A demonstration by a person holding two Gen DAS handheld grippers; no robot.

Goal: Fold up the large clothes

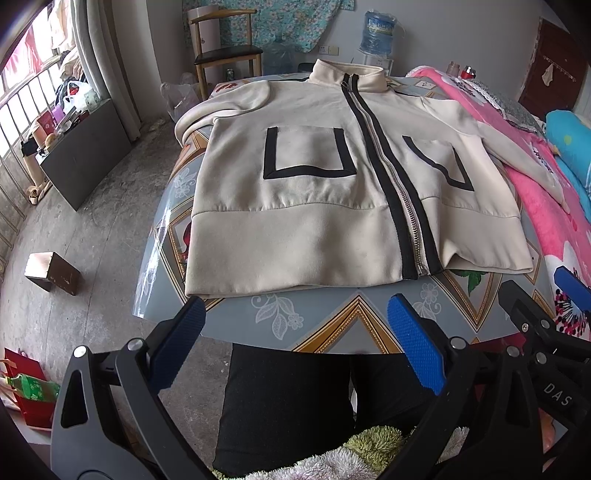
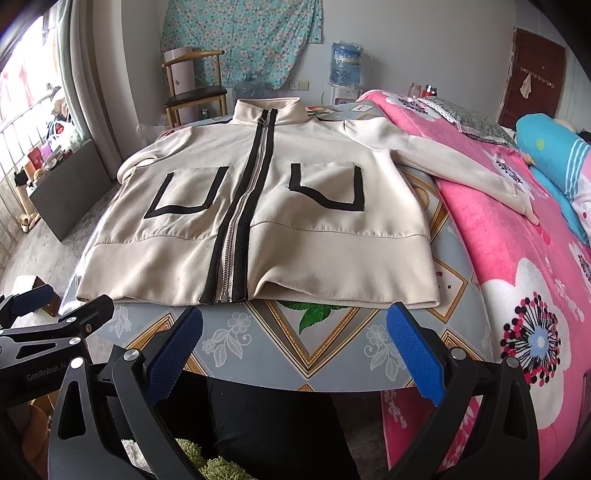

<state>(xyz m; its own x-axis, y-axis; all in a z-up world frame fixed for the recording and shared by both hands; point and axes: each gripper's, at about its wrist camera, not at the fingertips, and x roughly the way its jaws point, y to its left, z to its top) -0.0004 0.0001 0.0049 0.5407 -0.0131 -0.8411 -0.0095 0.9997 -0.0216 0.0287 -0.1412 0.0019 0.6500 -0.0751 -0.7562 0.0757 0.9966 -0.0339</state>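
A cream zip-up jacket (image 1: 295,206) (image 2: 280,225) with black trim and two black-outlined pockets lies flat, front up, on a patterned table (image 1: 325,314) (image 2: 295,332). Its collar points away from me and its hem lies near the front edge. One sleeve (image 2: 461,166) stretches right onto the pink blanket; the other (image 1: 221,107) curls at the table's far left. My left gripper (image 1: 295,314) hovers open before the hem, holding nothing. My right gripper (image 2: 295,325) is likewise open just short of the hem. Each gripper shows at the edge of the other's view.
A pink floral blanket (image 2: 517,266) covers the bed along the table's right side, with a blue pillow (image 2: 546,147). A wooden chair (image 1: 225,48) and water jugs (image 1: 376,33) stand behind the table. A dark cabinet (image 1: 81,155) and small box (image 1: 51,273) sit on the floor left. Black-clad legs (image 1: 288,406) are below.
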